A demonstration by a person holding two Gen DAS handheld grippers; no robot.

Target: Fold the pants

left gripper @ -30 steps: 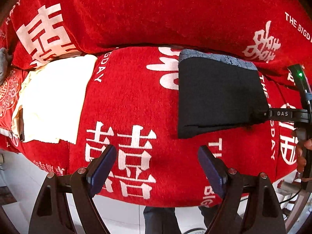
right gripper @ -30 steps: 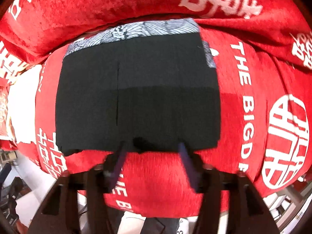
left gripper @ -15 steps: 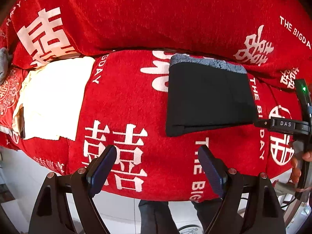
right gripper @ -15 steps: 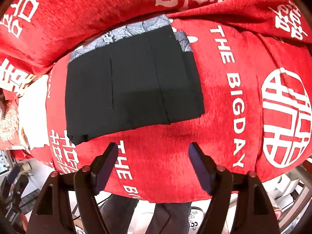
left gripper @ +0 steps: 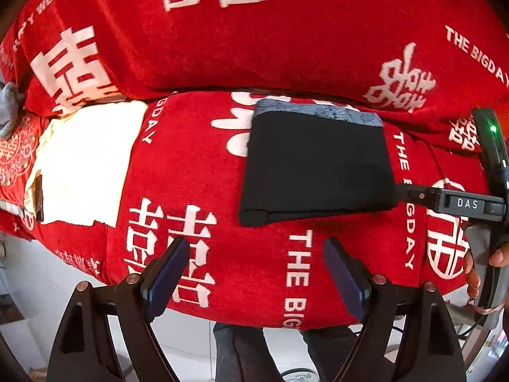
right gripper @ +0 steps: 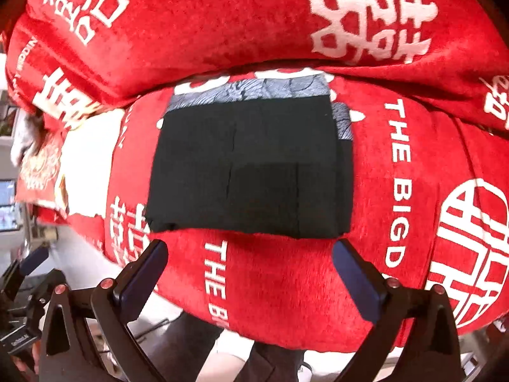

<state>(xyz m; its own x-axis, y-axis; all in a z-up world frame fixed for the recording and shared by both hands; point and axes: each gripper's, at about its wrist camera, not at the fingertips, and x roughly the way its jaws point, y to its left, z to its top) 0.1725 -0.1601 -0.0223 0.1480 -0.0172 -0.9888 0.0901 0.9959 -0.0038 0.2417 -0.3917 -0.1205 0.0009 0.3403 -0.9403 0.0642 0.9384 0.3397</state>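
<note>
Now the right gripper (right gripper: 248, 273) has let go of the folded pants (right gripper: 251, 168) (fingers spread, like the left gripper's (left gripper: 254, 273)); folding looks finished.

Black pants (right gripper: 251, 172) with grey patterned waistband (right gripper: 254, 90), red sofa cover (left gripper: 254, 47) with white lettering, cream cloth (left gripper: 86, 162)

One pair of black pants (right gripper: 251, 172) lies folded on the red cover, with one grey patterned band (right gripper: 251, 90) along its far edge. One cream cloth (left gripper: 86, 165) lies well apart from the pants. There are two red cushions with white lettering: one seat cushion (left gripper: 197, 172) under the clothes and one back cushion (left gripper: 254, 38) behind them. Two tongs show, the left tongs (left gripper: 256, 270) and the right tongs (right gripper: 249, 273), each with two fingers set wide apart and nothing between them.
</note>
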